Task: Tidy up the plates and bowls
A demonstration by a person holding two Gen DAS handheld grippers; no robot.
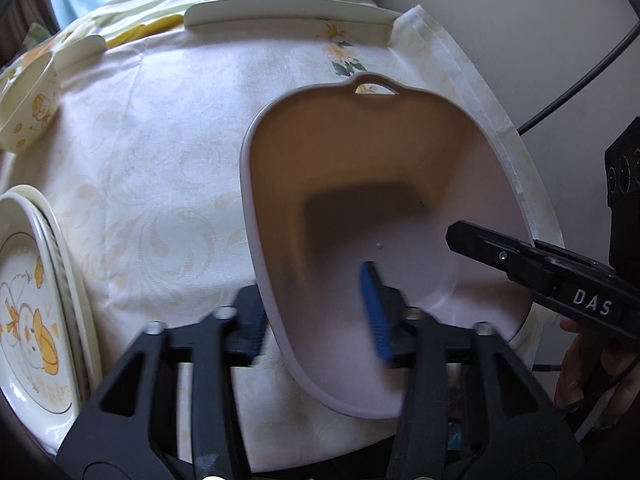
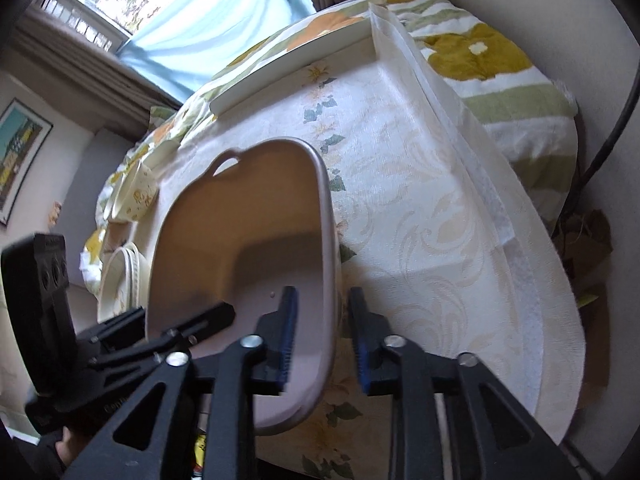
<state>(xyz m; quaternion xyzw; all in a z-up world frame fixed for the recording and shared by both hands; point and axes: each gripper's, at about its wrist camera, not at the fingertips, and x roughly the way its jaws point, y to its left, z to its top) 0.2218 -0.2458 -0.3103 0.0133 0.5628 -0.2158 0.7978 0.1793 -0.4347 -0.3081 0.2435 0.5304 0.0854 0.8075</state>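
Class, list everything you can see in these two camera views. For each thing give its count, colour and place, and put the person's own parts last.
Plastic basin: one, pinkish-beige, handled, empty, on the table.
Tablecloth: one, cream with flowers, over the table.
Stacked plates: at least two, cream with an orange cartoon print, near left edge.
Bowl: one, cream with the same print, far left.
Flat plate: one, cream, far edge.
Bedding: green, mustard and white, beyond the table.
Curtain: pale blue, at the window.
Framed picture: one, on the wall.
Left tongs: black, blue pads, open astride the basin's wall.
Right tongs: same, open astride the opposite wall.
Hand: one, holding the right tongs.
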